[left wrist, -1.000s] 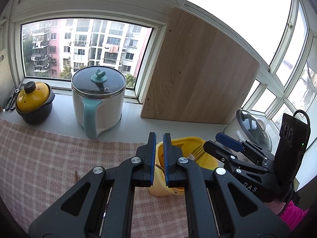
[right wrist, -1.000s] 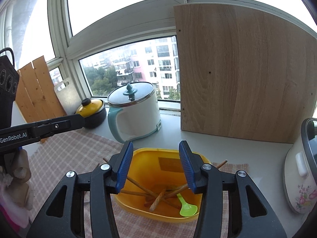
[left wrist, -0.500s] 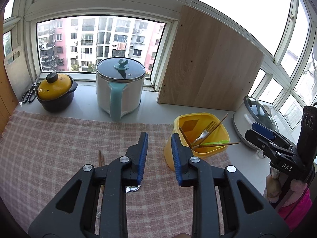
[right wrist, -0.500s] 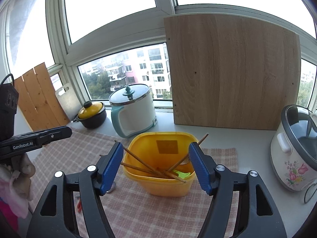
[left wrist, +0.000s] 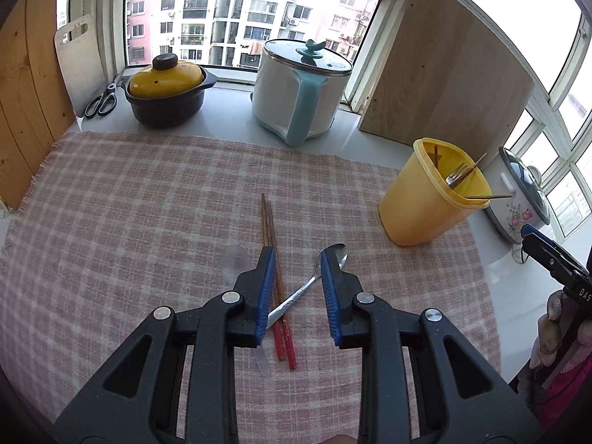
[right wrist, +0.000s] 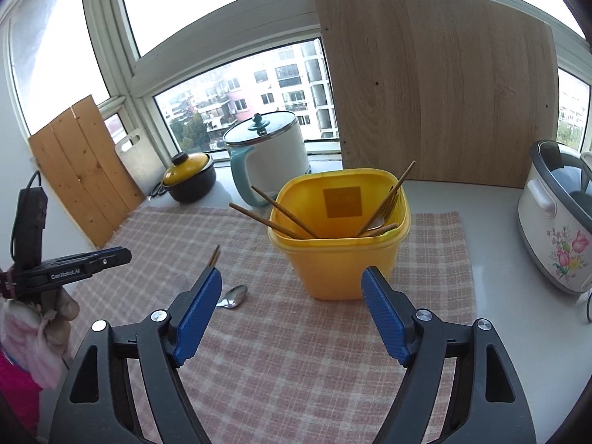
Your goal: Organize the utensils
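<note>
A yellow utensil holder (left wrist: 429,199) (right wrist: 338,244) stands on the checked cloth with chopsticks and a fork (right wrist: 386,209) inside. On the cloth lie a pair of red-tipped wooden chopsticks (left wrist: 272,255), a metal spoon (left wrist: 309,285) (right wrist: 232,296) and a clear plastic spoon (left wrist: 235,259). My left gripper (left wrist: 298,255) is open and empty, just above the chopsticks and metal spoon. My right gripper (right wrist: 292,275) is open wide and empty, in front of the holder; it also shows in the left wrist view (left wrist: 551,259).
A white pot with a teal handle (left wrist: 301,92), a yellow-lidded black pot (left wrist: 166,90) and scissors (left wrist: 101,101) stand at the back. A wooden board (left wrist: 444,81) leans on the window. A floral rice cooker (right wrist: 555,222) stands at the right.
Both grippers have pulled back from the holder. The left one has opened and swung left and down over the chopsticks and spoon. The right one has opened wider.
</note>
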### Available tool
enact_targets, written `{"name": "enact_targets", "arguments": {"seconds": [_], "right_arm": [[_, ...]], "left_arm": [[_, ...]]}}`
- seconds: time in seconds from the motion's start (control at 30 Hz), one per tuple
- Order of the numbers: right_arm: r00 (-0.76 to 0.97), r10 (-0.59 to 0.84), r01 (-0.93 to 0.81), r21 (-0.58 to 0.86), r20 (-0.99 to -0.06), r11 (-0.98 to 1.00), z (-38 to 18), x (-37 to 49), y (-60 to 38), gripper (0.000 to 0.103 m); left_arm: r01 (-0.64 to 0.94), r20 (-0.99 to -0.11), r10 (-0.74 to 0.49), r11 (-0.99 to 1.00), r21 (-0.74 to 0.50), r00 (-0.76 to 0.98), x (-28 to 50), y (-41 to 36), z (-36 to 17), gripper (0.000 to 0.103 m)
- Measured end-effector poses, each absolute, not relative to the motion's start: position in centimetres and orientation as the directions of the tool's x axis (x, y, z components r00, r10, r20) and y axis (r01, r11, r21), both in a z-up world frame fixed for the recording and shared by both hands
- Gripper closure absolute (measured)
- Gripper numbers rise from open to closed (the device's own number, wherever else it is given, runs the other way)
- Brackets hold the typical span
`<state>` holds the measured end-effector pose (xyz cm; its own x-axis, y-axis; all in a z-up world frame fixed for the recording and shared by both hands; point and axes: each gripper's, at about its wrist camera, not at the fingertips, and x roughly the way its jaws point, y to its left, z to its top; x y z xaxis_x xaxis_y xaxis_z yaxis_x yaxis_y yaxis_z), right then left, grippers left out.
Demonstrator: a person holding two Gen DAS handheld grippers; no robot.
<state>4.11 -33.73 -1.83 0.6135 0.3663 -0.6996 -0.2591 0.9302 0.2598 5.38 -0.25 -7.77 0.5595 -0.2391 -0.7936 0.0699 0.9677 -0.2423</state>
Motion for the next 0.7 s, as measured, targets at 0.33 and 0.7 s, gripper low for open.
{"name": "enact_targets", "arguments": {"seconds": [0.33, 0.7], "right_arm": [[0.487, 0.392, -0.278, 0.287, -0.78, 0.917, -5.8, 3.4, -28.9, 0.025], [0.411, 0.443, -0.202, 0.395, -0.797, 0.896, -10.8, 4.7, -25.8, 0.025]], "left_arm": [[-0.024, -0.843, -0.236, 0.959, -0.282, 0.484, 5.1, 4.5, -12.8, 0.079], [-0.017, -0.85, -0.286, 0.945, -0.326, 0.442, 6.5, 6.2, -15.6, 0.078]]}}
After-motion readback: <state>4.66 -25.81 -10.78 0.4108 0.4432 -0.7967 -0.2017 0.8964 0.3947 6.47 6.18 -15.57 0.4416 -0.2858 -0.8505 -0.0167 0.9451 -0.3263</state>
